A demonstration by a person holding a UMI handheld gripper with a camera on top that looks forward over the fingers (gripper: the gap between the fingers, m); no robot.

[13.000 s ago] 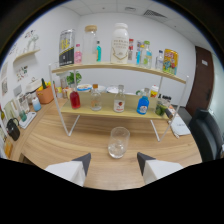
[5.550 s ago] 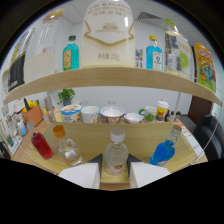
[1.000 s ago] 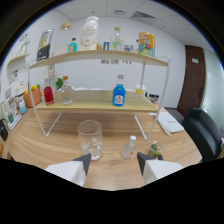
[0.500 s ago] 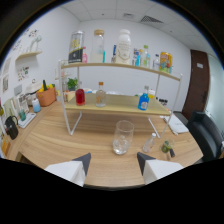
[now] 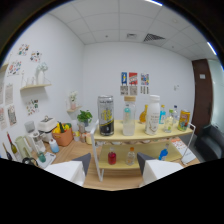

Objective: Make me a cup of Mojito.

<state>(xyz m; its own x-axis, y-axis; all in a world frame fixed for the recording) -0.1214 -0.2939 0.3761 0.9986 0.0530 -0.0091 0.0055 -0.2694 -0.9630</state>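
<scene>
My gripper (image 5: 114, 169) is open, its two white fingers (image 5: 70, 171) apart with nothing between them. It is held high and well back from the two-tier rack (image 5: 142, 136), which lies beyond the fingers. On the rack's top shelf stand a black can (image 5: 105, 116), a clear bottle (image 5: 128, 118), a white jug (image 5: 152, 115), a blue bottle (image 5: 163, 115) and a yellow pack (image 5: 183, 120). The lower shelf holds a red bottle (image 5: 112, 157), a clear bottle (image 5: 131, 157) and a blue bottle (image 5: 162, 152). No drinking glass is in view.
A potted plant (image 5: 84, 119) and an orange basket (image 5: 62, 136) sit left of the rack, with small bottles and appliances (image 5: 44, 125) along the left wall. A wall shelf (image 5: 35, 86) hangs at left. A dark door (image 5: 201, 100) stands at right.
The gripper has risen and swung left, away from the rack. The glass and small bottle on the table ahead of the fingers have dropped out of view.
</scene>
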